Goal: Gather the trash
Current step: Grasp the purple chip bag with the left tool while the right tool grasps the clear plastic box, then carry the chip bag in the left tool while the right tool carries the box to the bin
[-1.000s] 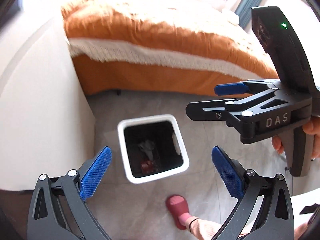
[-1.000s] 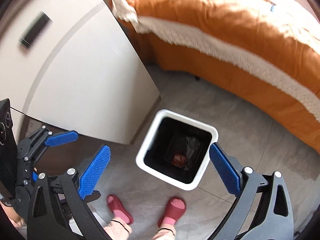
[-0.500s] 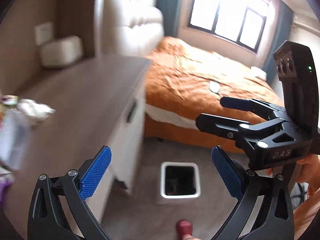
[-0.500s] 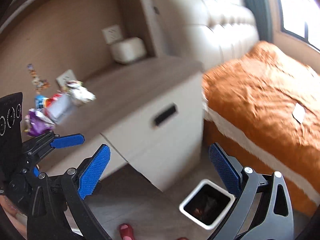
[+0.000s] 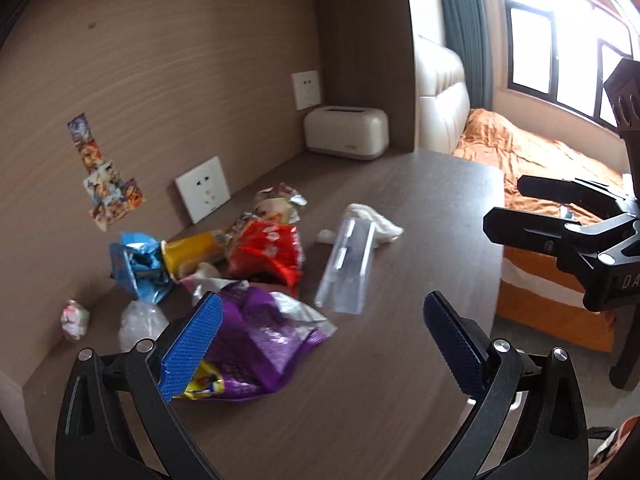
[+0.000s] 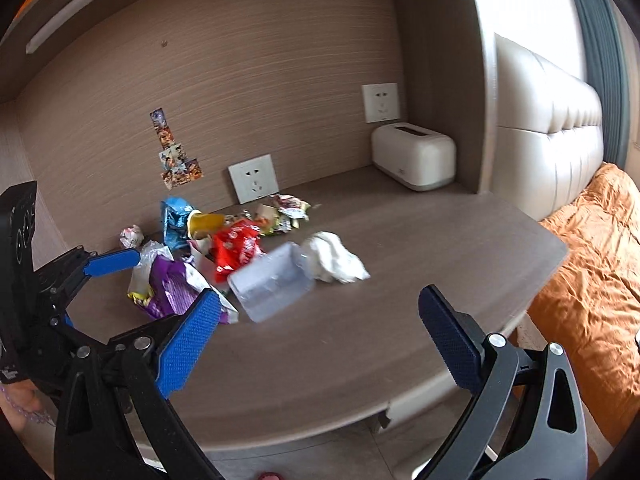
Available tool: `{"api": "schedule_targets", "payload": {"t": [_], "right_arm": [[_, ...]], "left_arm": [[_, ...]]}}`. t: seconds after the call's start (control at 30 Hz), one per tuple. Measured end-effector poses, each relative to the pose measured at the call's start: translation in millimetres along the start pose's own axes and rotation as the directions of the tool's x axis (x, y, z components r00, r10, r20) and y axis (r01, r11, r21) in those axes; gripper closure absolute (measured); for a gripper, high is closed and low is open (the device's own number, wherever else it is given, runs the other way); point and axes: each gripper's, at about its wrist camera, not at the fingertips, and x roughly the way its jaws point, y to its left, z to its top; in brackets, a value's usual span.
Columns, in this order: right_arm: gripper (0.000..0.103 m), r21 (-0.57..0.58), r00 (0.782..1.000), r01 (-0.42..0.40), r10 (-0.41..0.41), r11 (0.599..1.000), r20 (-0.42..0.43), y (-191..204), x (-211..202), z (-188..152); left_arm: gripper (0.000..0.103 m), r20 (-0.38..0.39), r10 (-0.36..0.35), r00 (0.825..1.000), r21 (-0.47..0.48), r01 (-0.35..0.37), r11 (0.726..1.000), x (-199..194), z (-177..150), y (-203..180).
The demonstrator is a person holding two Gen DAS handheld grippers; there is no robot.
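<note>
A pile of trash lies on the brown desk top (image 5: 420, 208). It includes a purple wrapper (image 5: 256, 344), a red wrapper (image 5: 268, 252), a blue bag (image 5: 136, 260), a clear plastic box (image 5: 348, 268) and a white crumpled tissue (image 5: 376, 220). My left gripper (image 5: 320, 332) hangs open and empty above the desk, its left pad over the purple wrapper. In the right wrist view my right gripper (image 6: 320, 320) is open and empty in front of the clear box (image 6: 272, 284) and the tissue (image 6: 334, 256). No bin is in view.
A cream box-shaped appliance (image 6: 414, 160) stands at the desk's back right corner. Two wall sockets (image 6: 254, 178) and stickers (image 6: 176, 160) sit on the back panel. An orange bed (image 6: 592, 260) and a padded headboard (image 6: 552, 120) lie to the right past the desk's edge.
Both cameras have swung up from the white floor bin to the desk top with the trash pile. The bin has left both views. Both grippers stayed open.
</note>
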Motion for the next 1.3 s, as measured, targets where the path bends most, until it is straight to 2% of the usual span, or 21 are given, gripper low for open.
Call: {"api": "schedule_targets", "payload": {"t": [0.1, 0.3, 0.6, 0.73, 0.8, 0.83, 0.87, 0.9, 0.93, 1.0, 1.13, 1.3], "right_arm": [[0.004, -0.007, 1.0, -0.004, 0.004, 1.0, -0.017, 19.1, 22.6, 5.5], [0.004, 0.04, 0.998, 0.007, -0.004, 0.999, -0.06, 36.7, 60.3, 6.1], [0.004, 0.133, 0.991, 0.081, -0.066, 0.988, -0.114, 41.7, 108.1, 4.3], [0.004, 0.138, 0.985, 0.123, -0.104, 0.983, -0.139, 44.9, 123.2, 1.0], [0.004, 0.13, 0.979, 0.16, -0.14, 0.979, -0.15, 47.5, 128.6, -0.9], [0.007, 0.121, 0.977, 0.174, -0.156, 0.977, -0.147, 48.5, 129.8, -2.2], [0.015, 0.111, 0.976, 0.178, -0.161, 0.978, -0.146, 49.5, 130.5, -3.7], [0.042, 0.102, 0.975, 0.174, -0.157, 0.979, -0.155, 51.1, 131.8, -5.5], [0.056, 0.103, 0.973, 0.183, -0.166, 0.978, -0.162, 51.2, 131.9, -6.7], [0.062, 0.108, 0.974, 0.175, -0.156, 0.979, -0.167, 51.2, 129.4, -7.9], [0.069, 0.12, 0.979, 0.151, -0.131, 0.981, -0.155, 49.1, 114.9, -6.0], [0.069, 0.11, 0.989, 0.121, -0.11, 0.987, -0.096, 47.0, 80.4, 4.2]], "left_arm": [[0.004, -0.025, 0.012, 1.0, -0.015, -0.012, 1.0, 11.5, -9.3, 20.5], [0.004, -0.059, -0.019, 0.998, -0.024, 0.017, 1.0, 38.1, -15.7, 50.2], [0.004, -0.1, -0.11, 0.989, -0.053, 0.105, 0.993, 69.8, -22.5, 75.0], [0.004, -0.133, -0.161, 0.978, -0.067, 0.153, 0.986, 79.4, -28.3, 78.2], [0.009, -0.146, -0.189, 0.971, -0.061, 0.182, 0.981, 82.2, -31.2, 77.1], [0.017, -0.148, -0.177, 0.973, -0.043, 0.173, 0.984, 82.3, -33.4, 75.4], [0.03, -0.158, -0.166, 0.973, -0.02, 0.165, 0.986, 83.6, -35.0, 72.6], [0.031, -0.157, -0.16, 0.974, 0.003, 0.163, 0.987, 83.2, -35.7, 70.9], [0.035, -0.157, -0.164, 0.974, 0.023, 0.17, 0.985, 81.6, -35.7, 68.7], [0.042, -0.16, -0.18, 0.971, 0.026, 0.186, 0.982, 79.6, -34.7, 68.0], [0.046, -0.154, -0.175, 0.972, 0.03, 0.182, 0.983, 68.2, -33.0, 66.3], [0.047, -0.121, -0.192, 0.974, -0.005, 0.193, 0.981, 43.1, -19.4, 64.7]]}}
